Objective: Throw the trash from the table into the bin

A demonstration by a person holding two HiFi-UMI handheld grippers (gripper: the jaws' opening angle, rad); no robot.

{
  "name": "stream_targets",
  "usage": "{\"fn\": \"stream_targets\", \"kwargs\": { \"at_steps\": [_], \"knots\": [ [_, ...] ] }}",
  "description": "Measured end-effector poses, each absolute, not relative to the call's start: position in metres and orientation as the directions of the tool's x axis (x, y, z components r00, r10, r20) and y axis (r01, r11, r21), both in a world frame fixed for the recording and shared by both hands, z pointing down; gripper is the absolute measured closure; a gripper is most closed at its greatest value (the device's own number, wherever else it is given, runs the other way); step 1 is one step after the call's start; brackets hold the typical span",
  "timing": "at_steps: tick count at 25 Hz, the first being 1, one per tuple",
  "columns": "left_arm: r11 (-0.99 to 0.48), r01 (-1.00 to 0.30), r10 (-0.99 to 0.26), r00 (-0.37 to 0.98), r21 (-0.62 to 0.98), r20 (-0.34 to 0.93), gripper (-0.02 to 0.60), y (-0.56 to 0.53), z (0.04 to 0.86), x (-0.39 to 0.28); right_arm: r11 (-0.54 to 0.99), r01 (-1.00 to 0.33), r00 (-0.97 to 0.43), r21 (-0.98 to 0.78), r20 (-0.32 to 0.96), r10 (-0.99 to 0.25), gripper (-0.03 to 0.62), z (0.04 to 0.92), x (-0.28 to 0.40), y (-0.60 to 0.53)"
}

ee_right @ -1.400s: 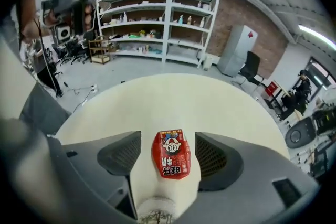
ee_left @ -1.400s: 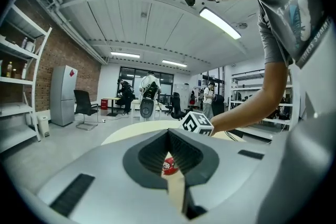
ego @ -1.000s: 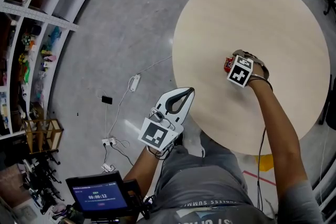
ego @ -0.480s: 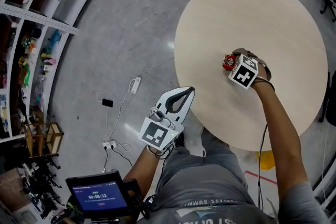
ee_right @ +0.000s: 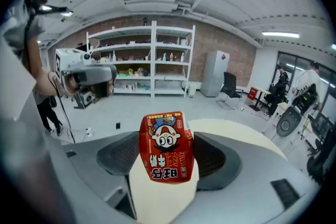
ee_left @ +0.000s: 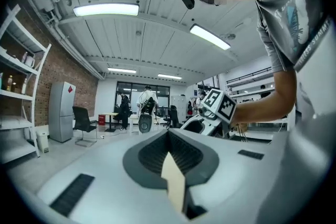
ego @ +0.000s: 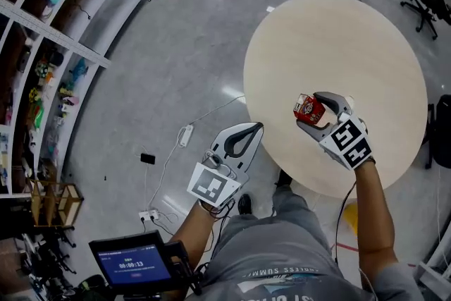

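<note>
Just off the near-left edge of the round table [ego: 338,39], the left gripper [ego: 252,130] hangs clenched shut on nothing. Over the near edge, the right gripper [ego: 314,113] is clamped on a red snack packet [ego: 308,108], held above the tabletop.

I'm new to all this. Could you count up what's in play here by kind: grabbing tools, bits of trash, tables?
Tools: 2, the left tool and the right tool
Trash: 1, a red carton held in the right tool
Tables: 1, the round table
Total: 4
</note>
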State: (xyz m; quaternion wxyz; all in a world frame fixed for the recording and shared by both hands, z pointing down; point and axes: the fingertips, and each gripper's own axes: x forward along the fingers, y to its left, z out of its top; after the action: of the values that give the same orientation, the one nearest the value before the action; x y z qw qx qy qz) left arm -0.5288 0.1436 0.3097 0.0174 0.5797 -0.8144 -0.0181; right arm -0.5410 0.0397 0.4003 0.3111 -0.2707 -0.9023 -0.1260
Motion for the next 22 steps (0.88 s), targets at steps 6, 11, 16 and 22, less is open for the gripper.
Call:
{"fn": "stream_targets", "kwargs": {
  "at_steps": [6,11,16,22],
  "knots": [
    [0.242,-0.970,-0.966,-0.240,-0.007,-0.098,0.540,0.201,0.246,-0.459,0.901,0.432,-0.838,-0.032,0.354,0.415,0.266,0.289,-0.442,0.112],
    [0.134,-0.989,-0.982,-0.123,-0.068,-0.143,0.540,0.220,0.214,-0.424,0.932,0.362,-0.906,-0.016,0.231,0.356,0.266,0.239,-0.394,0.147],
    [-0.010,-0.992,-0.979,0.035,-0.126,-0.200,0.540,0.234,0.182,-0.354,0.967,0.254,-0.955,0.019,0.161,0.248,0.266,0.205,-0.313,0.176],
    [-0.176,-0.974,-0.952,0.205,-0.144,-0.228,0.540,0.238,0.166,-0.319,0.994,0.104,-0.989,0.015,0.107,0.102,0.266,0.171,-0.275,0.200]
  ]
}}
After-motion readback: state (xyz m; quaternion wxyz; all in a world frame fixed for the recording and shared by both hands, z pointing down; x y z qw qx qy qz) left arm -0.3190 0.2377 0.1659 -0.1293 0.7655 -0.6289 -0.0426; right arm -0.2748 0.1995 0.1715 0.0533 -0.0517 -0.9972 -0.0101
